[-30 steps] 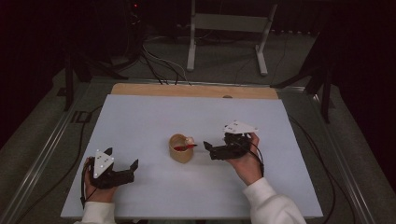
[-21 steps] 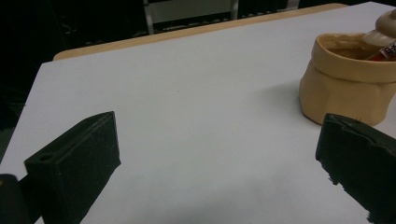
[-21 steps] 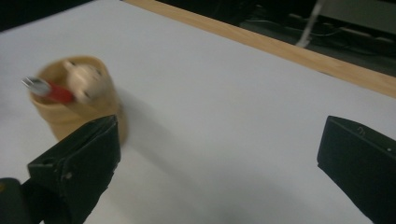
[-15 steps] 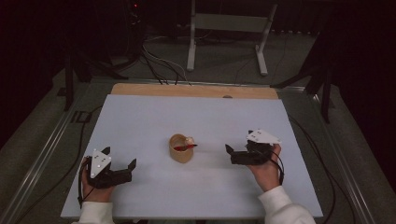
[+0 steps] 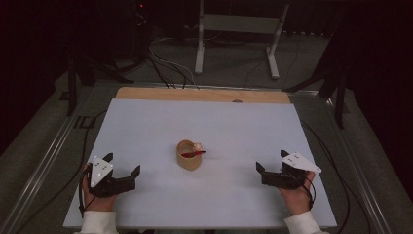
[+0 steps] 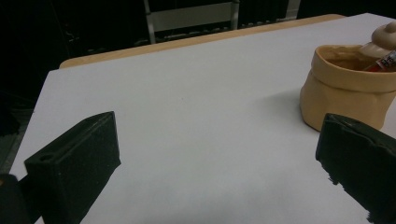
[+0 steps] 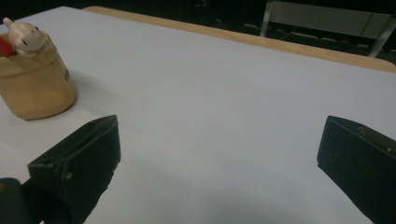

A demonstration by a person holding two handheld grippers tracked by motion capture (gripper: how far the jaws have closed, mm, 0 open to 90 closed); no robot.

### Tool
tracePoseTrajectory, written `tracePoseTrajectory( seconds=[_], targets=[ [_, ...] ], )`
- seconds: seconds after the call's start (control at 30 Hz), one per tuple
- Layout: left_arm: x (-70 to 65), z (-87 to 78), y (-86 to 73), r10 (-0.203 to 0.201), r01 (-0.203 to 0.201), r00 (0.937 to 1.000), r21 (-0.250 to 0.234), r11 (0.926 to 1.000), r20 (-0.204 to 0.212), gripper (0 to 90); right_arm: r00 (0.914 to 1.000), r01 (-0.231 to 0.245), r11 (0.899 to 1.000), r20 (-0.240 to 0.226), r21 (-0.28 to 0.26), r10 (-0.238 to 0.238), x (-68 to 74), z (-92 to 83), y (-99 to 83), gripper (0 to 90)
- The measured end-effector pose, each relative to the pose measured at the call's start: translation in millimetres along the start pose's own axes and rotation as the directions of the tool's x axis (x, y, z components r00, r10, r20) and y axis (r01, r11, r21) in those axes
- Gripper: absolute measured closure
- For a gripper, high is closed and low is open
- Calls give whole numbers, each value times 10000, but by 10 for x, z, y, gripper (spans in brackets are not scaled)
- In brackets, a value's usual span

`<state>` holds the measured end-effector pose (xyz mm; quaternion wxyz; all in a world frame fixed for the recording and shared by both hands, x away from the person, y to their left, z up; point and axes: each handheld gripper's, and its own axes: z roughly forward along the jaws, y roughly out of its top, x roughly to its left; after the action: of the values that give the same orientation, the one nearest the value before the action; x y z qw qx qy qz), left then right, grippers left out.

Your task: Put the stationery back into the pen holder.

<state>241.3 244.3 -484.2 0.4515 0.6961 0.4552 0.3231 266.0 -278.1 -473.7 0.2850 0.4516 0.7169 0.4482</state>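
Observation:
A tan pot [image 5: 188,155] stands in the middle of the white table [image 5: 219,122]. A red-handled item [image 5: 195,153] and a small pale figure [image 5: 197,146] poke out of its top. My left gripper [image 5: 122,163] rests near the front left of the table, open and empty, well left of the pot. My right gripper [image 5: 271,160] is open and empty at the front right, well clear of the pot. In the left gripper view the pot [image 6: 343,91] sits beyond the right jaw of that gripper [image 6: 218,126]. In the right gripper view the pot [image 7: 35,81] stands far left of that gripper [image 7: 219,123].
A wooden strip [image 5: 204,94] runs along the table's far edge. Behind it on the dark floor are a metal stand [image 5: 238,29] and loose cables [image 5: 165,63]. Metal rails [image 5: 44,161] flank the table.
My right gripper has pulled away from the pot, moving right and toward the near edge. The left gripper has shifted only slightly. The pot has not moved.

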Motion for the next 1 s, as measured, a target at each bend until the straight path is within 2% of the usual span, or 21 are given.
tracePoseTrajectory(
  seconds=[0.3,0.5,0.63,0.8,1.0],
  targets=[
    [-4,-12,-5,105,-102,9997,-157,9998,228,3,9988,-463,9986,134,-265,467,-139,-129,-194,0],
    [5,-17,-3,112,-100,9991,-284,9995,397,3,9978,-477,9979,449,-437,496,-210,-213,-235,0],
    [30,-29,3,-16,43,9983,-474,9989,580,3,9959,-747,9959,480,-502,771,-255,-241,-254,0],
    [62,-46,3,-198,234,9979,-579,9981,614,3,9963,-666,9971,517,-380,685,-272,-233,-275,0],
    [79,-24,-17,-258,282,9981,-412,9988,566,3,9968,-629,9976,480,-275,642,-253,-216,-285,0]
  ],
)
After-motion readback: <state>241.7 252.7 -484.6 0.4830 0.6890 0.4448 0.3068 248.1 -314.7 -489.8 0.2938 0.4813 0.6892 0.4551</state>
